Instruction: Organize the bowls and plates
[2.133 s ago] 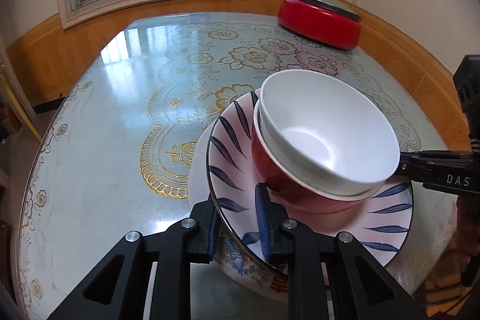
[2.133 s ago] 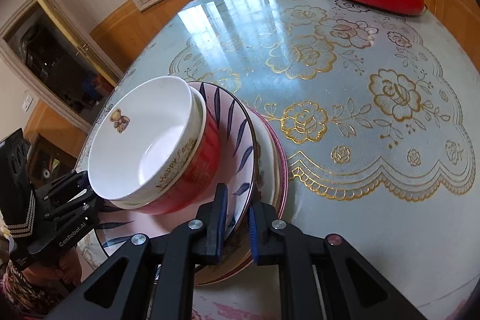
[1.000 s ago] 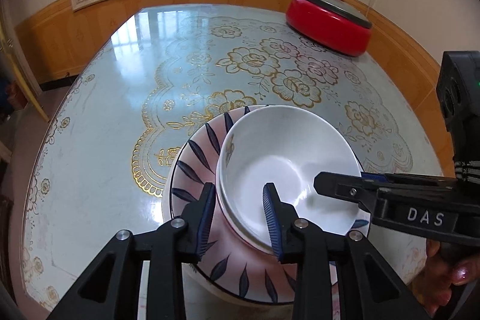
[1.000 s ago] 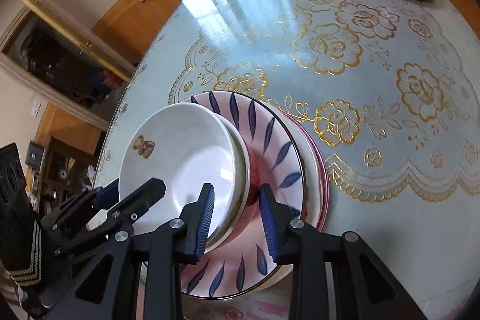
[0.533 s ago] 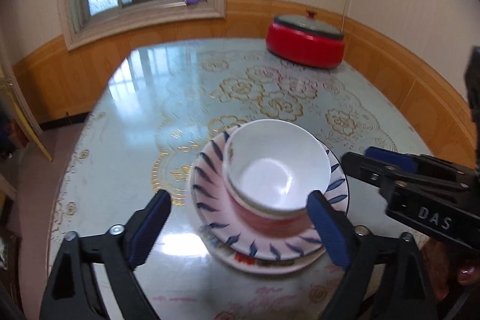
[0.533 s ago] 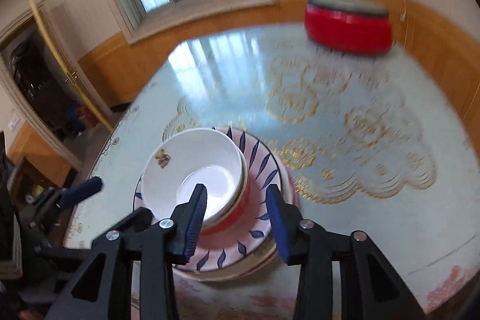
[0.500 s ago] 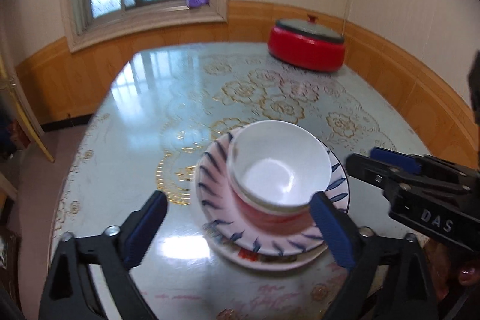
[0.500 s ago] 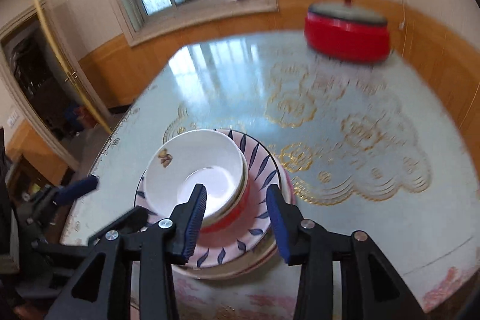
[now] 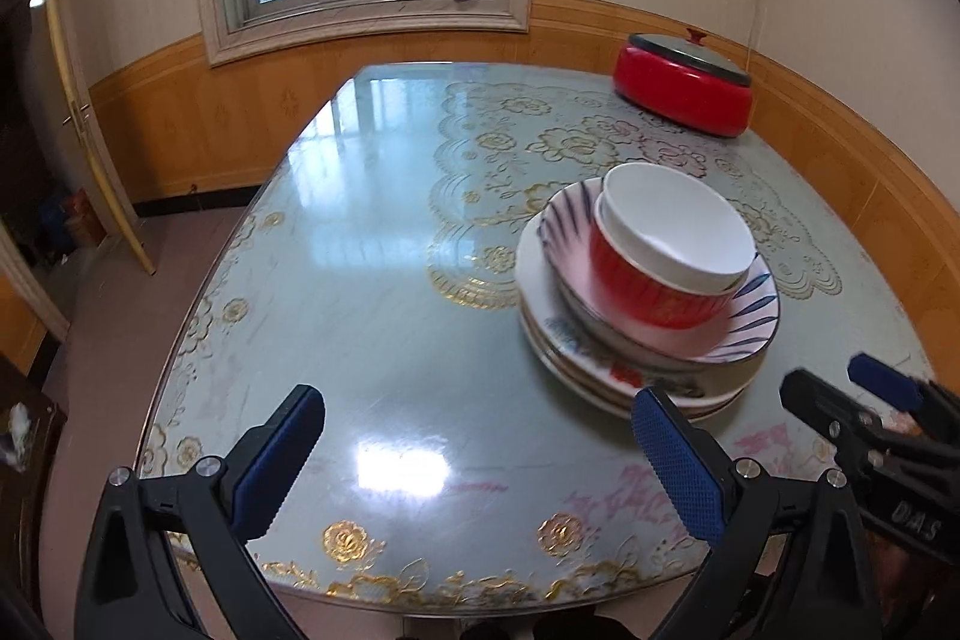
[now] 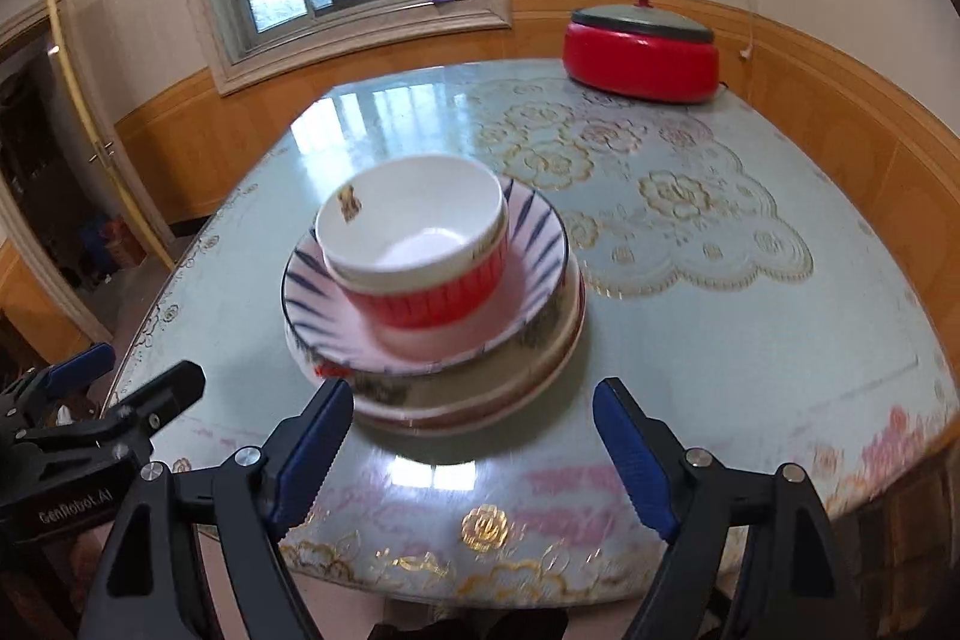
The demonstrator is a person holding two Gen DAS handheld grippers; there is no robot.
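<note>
**Both grippers off the stack: check it, then let it be**

The stack sits on the desk (image 9: 372,316) near its front edge: a white bowl (image 10: 414,226) nested in a red bowl (image 10: 429,295), both standing on a blue-striped plate (image 10: 540,244), which rests on further plates (image 10: 540,370) beneath. The left gripper (image 9: 474,454) hangs over bare desk to the left of the stack, its fingers (image 9: 279,454) spread wide with nothing between them. The right gripper (image 10: 465,454) faces the stack from the front; its fingers (image 10: 312,451) have just been opening and stand apart, also empty, just short of the lowest plate's rim. Neither touches any dish.

The stacking looks done, or nearly so, and the step in hand is most likely the retreat. To do it well:

- Keep both pairs of fingers wide and draw them back along the line they point, not sideways, so no pad clips a plate rim.
- Look at the nesting first. The white bowl seems to sit slightly off-centre and tilted in the red one; both views are blurred, so I cannot be sure. If it does lean, take it lightly by the rim and settle it level.
- The plates beneath look a little staggered. A gentle push from both sides would square them.
- The red pot (image 9: 684,91) at the far side is well apart and needs no attention.
</note>
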